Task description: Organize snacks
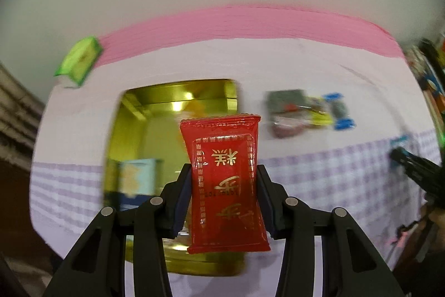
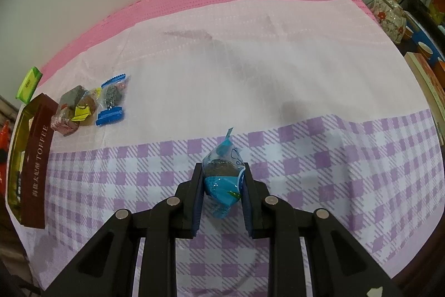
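Observation:
My left gripper (image 1: 224, 171) is shut on a red snack packet (image 1: 225, 180) with gold characters and holds it upright above an open gold tin (image 1: 172, 102). A light blue packet (image 1: 136, 180) lies inside the tin. My right gripper (image 2: 222, 171) is shut on a blue-wrapped snack (image 2: 222, 174) just above the purple checked cloth. The tin also shows in the right wrist view (image 2: 36, 157) at far left, its brown side reading TOFFEE. A small pile of wrapped snacks (image 2: 91, 105) lies next to it and also shows in the left wrist view (image 1: 306, 113).
A green packet (image 2: 29, 84) lies at the far left near the pink cloth edge, also in the left wrist view (image 1: 79, 60). A floral teapot (image 2: 389, 16), cups and books stand past the table's right edge. The other gripper (image 1: 417, 169) shows at right.

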### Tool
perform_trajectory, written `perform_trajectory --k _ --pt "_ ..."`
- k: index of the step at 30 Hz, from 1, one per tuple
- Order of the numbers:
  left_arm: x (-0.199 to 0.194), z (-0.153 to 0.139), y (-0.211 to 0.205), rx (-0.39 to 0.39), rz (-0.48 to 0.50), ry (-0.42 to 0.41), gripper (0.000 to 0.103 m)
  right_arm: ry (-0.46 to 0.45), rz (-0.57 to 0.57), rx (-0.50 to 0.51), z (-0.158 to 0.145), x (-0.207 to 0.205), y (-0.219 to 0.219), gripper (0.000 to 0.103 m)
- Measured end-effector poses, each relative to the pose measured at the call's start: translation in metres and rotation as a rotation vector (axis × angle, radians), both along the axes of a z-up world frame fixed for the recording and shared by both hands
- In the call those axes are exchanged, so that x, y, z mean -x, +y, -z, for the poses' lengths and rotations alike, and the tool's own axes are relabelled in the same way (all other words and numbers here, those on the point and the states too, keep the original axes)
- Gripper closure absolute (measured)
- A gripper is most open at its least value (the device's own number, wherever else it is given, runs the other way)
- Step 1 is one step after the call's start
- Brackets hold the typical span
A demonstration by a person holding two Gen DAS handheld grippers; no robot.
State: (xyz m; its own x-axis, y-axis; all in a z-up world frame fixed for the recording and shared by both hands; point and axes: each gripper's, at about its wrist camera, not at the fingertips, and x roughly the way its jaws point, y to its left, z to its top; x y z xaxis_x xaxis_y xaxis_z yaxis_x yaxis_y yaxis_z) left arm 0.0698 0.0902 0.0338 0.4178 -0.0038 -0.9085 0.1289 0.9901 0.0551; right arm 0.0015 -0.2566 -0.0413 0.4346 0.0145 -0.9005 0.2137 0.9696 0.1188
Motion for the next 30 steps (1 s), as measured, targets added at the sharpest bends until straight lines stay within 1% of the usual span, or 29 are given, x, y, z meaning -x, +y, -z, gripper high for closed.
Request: perform_trajectory --k 2,6,10,12,17,20,30 --pt "-0.005 0.003 0.024 -0.017 -0.038 0.003 0.058 -0.001 0.003 0.001 0.0 0.0 0.0 0.081" --pt "-0.009 0.016 0.057 -0.048 -0.078 0.027 0.058 -0.003 0.004 0.01 0.0 0.001 0.0 0.081" --pt "-0.011 0.033 0.074 -0.098 -0.098 0.045 0.058 -0.005 0.003 0.018 0.001 0.0 0.002 0.081" --pt "-0.01 0.042 0.083 -0.103 -0.106 0.064 0.058 -0.005 0.004 0.017 0.001 0.001 0.002 0.081" --pt "-0.006 0.061 0.095 -0.11 -0.116 0.102 0.058 -0.007 0.001 0.025 0.0 0.001 0.004 0.081" --pt "-0.004 0.067 0.097 -0.121 -0.11 0.104 0.058 -0.007 -0.005 0.032 0.0 0.001 0.004 0.081" --pt "0.003 0.071 0.092 -0.147 -0.074 0.096 0.058 -0.007 -0.016 0.053 0.0 0.001 0.007 0.081"
